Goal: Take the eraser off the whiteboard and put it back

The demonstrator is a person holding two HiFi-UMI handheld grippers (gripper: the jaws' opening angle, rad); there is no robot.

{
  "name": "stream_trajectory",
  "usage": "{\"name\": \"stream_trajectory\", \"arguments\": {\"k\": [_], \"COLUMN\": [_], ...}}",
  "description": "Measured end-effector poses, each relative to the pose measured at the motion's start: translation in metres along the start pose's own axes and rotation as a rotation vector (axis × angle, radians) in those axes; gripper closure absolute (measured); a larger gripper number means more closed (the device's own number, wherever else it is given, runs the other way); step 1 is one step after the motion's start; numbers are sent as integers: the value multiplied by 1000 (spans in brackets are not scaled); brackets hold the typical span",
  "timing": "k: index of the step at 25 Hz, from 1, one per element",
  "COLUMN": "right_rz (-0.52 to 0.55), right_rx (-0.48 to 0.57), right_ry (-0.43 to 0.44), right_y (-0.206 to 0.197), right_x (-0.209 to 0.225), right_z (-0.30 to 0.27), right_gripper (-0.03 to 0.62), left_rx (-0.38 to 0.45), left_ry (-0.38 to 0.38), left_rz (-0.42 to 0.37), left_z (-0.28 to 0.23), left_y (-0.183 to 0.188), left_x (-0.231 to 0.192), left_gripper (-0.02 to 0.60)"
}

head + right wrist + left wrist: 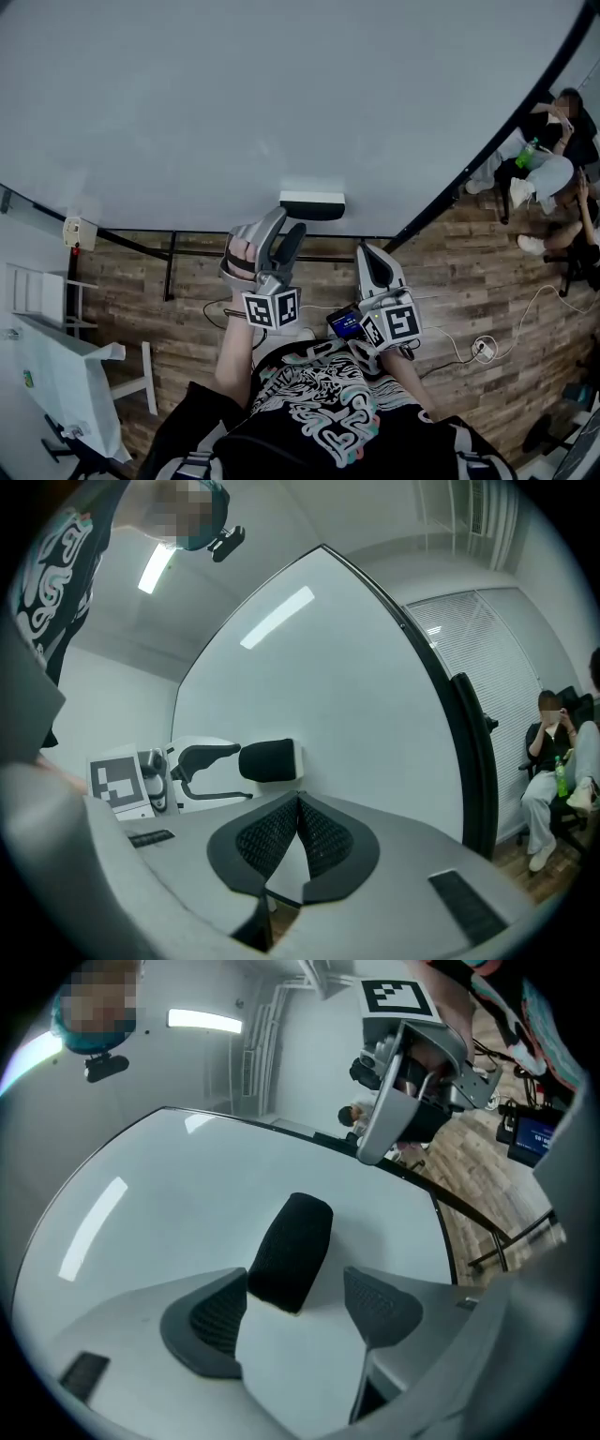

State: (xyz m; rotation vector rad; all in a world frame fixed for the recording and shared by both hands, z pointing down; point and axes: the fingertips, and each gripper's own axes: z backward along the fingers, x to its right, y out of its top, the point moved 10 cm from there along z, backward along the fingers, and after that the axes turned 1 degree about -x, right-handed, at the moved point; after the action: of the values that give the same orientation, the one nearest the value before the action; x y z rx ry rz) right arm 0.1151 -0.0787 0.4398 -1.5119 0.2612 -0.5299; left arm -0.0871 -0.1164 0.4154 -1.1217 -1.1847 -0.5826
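Nearest is the left tool (300,1305), its jaws standing wide apart with nothing pressed between the pads. The eraser (292,1246) lies in the gap just ahead of them. Its near end is very close to the left-hand pad and may brush it, while the other pad is clearly apart from it. The right tool (298,832) has its jaws together and holds nothing. In the head view it sits just beside the left tool, a little lower.

The eraser seems to cling to the whiteboard (178,1194) near its lower edge, so the task looks close to done. The main danger is in the withdrawal. If the left tool backs away at a slant or twists, the close pad could catch the eraser's end and lever it off the board. Nudging forward could shove it along the smooth surface instead.

How firmly the eraser is stuck cannot be judged from here. If only part of its face is seated, it could slide down or drop by itself once nothing steadies it. No ledge is visible under it, so a fall would probably end on the wooden floor (469,281) below. The right tool could also strike the board's dark frame (441,202) if it swings across.

Farther off, people sit by the board's far side (553,141), well apart from any of this.
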Motion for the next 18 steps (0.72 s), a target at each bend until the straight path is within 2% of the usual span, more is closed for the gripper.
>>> {"name": "stream_trajectory", "arguments": {"k": [5,12,18], "right_rz": [7,-4,14], "right_rx": [11,15,31], "right_ry": [11,33,2], "right_y": [0,0,1], "right_x": [4,8,18], "right_z": [-7,-17,-21], "right_gripper": [582,582,582], "left_rx": [-7,2,17], "left_ry": [10,38,48], "left_rz": [-82,-133,-187], "left_z": [-8,-18,-26], "left_y": [1,3,4], "left_x": [0,-3,-2], "left_gripper": [247,219,213]}}
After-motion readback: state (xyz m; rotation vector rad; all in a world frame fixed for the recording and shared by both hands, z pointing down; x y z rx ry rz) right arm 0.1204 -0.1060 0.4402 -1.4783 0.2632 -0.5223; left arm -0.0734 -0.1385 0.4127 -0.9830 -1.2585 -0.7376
